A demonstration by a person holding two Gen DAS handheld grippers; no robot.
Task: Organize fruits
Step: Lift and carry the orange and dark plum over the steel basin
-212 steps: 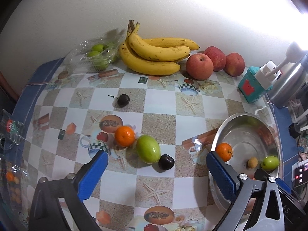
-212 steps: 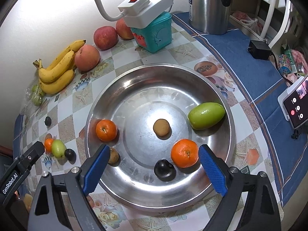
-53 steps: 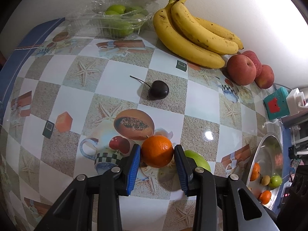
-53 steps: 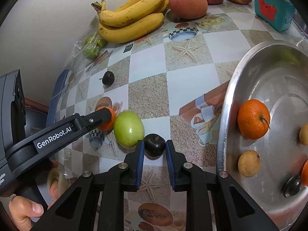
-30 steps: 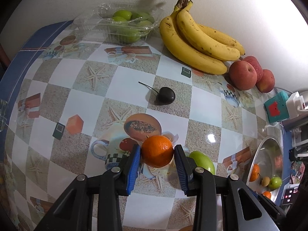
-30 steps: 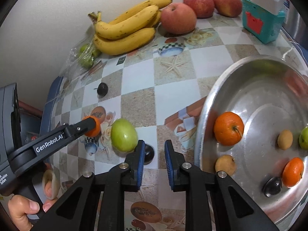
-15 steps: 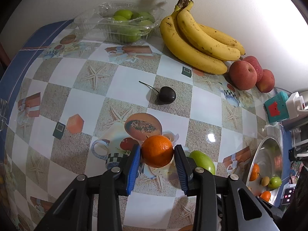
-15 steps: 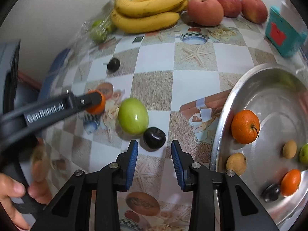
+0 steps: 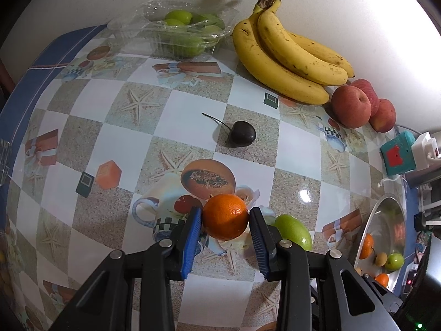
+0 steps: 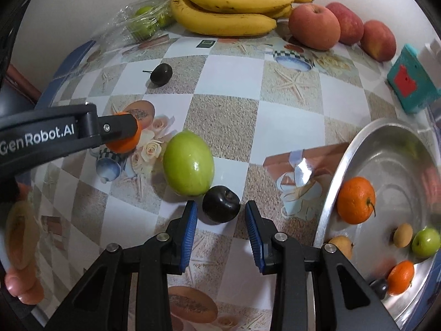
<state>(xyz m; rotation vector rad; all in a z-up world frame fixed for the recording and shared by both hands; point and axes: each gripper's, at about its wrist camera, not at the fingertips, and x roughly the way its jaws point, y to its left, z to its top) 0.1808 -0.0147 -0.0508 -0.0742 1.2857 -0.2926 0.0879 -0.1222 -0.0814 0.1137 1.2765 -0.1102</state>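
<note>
My left gripper [image 9: 224, 215] is shut on an orange [image 9: 225, 216] just above the patterned tablecloth. In the right wrist view the same orange [image 10: 124, 144] shows behind one black finger. My right gripper [image 10: 220, 207] points down at a dark plum [image 10: 220, 203] on the cloth. Its blue pads stand either side of the plum with gaps, so it is open. A green fruit [image 10: 188, 162] touches the plum's upper left. The metal bowl [image 10: 399, 165] at the right holds two oranges, a small green fruit, two tan fruits and a dark one.
A dark cherry with a stem [image 9: 242, 137] lies mid-table. Bananas [image 9: 289, 55], three red apples [image 9: 350, 106] and a clear box of green fruits [image 9: 182, 35] line the back wall. A teal box [image 9: 398, 157] stands near the bowl. A person's fingers [image 10: 22, 289] show at lower left.
My right gripper went from nearly shut to open, rolled and sank, so the dark plum now lies between its fingertips. The left gripper kept its hold on the orange and stayed put.
</note>
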